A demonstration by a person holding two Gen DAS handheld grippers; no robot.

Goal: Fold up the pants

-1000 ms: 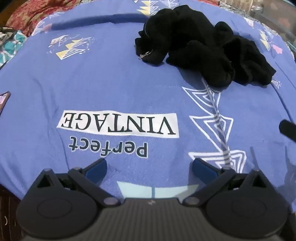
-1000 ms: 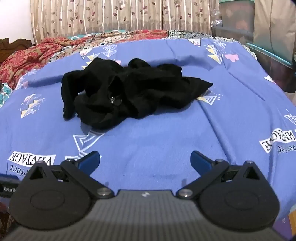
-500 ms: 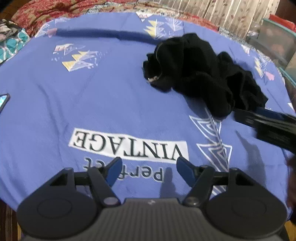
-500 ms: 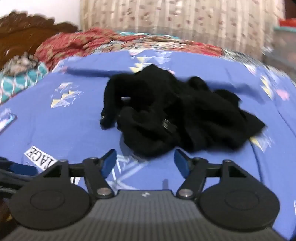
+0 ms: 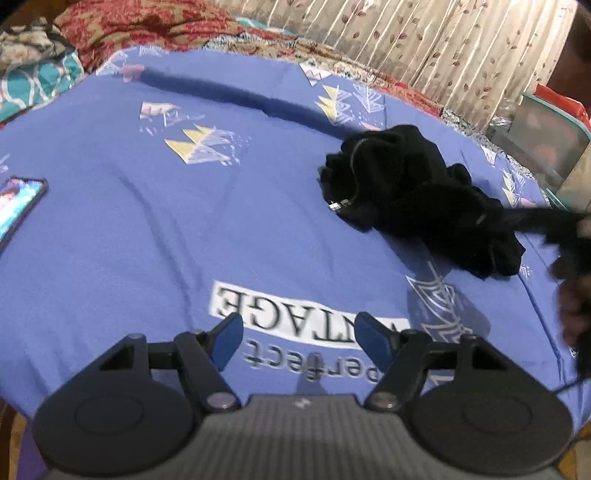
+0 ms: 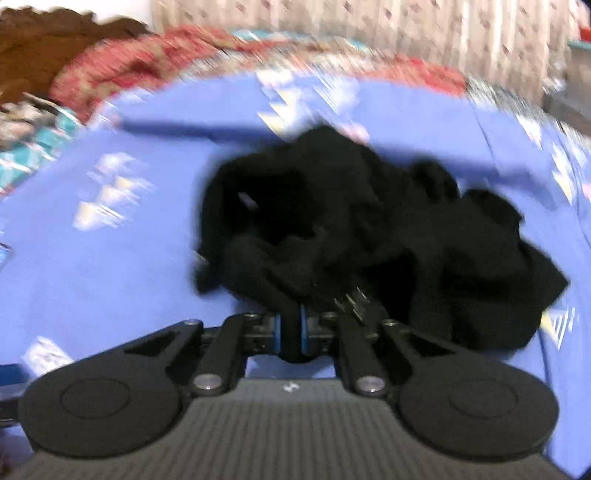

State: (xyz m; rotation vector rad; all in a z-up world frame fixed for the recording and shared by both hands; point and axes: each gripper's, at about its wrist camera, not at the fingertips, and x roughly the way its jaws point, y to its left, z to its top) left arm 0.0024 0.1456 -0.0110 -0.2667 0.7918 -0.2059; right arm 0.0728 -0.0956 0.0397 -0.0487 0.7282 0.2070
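Note:
Black pants [image 5: 413, 192] lie crumpled in a heap on the blue printed bedsheet [image 5: 147, 229], with a metal zipper pull showing at the heap's left edge. My right gripper [image 6: 291, 317] is shut on a fold at the near edge of the pants [image 6: 351, 214]; black cloth fills the gap between its blue pads. The right wrist view is blurred. My left gripper [image 5: 298, 326] hovers over the "VINTAGE" print, well short and left of the heap. Its jaws are opening, with nothing between them. The right gripper's dark body [image 5: 546, 221] reaches into the heap from the right.
A phone [image 5: 14, 206] with a lit screen lies on the sheet at the far left. A red patterned blanket [image 5: 147, 22] and teal bedding [image 5: 37, 81] lie along the back. Curtains [image 5: 424, 44] hang behind, and a plastic box [image 5: 546, 136] stands at the right.
My right gripper moved forward to the heap and shut on a fold of it. My left gripper's jaws narrowed, and its view swung so the pants sit further right.

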